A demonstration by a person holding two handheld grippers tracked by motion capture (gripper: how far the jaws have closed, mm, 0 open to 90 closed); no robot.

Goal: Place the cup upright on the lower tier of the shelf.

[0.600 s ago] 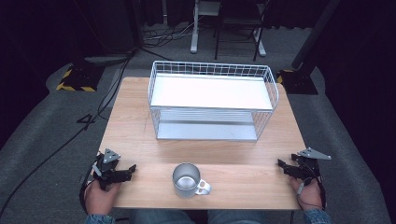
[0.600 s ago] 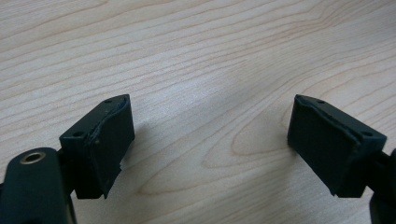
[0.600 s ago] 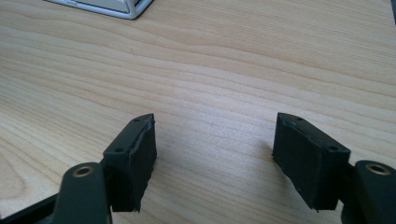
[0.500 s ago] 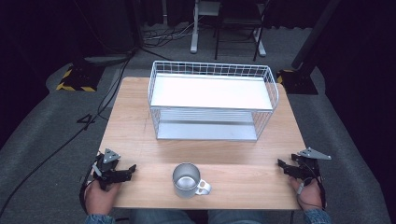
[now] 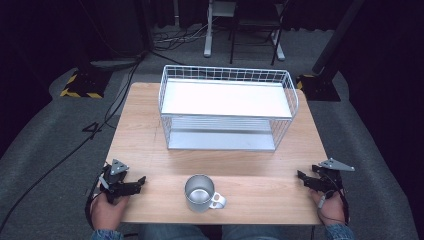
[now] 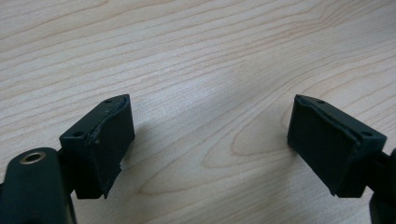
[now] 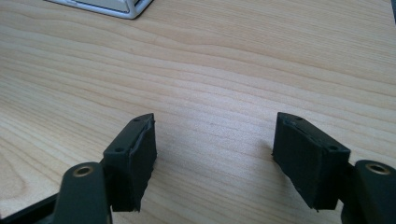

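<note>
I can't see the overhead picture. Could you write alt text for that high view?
A wooden table holds a metal mug near the front edge, its handle toward the right, and a white two-tier wire rack farther back. A person's hands rest at the two front corners, each holding a black gripper with open jaws: the left gripper and the right gripper.

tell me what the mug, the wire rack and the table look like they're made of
Mug: likely metal, perhaps stainless steel, going by its silvery grey sheen; the handle looks paler.
Wire rack: thin metal wire with a white coating, with flat white shelves.
Table: light wood or wood-look laminate; the gripper views show a matte grain pattern.
</note>
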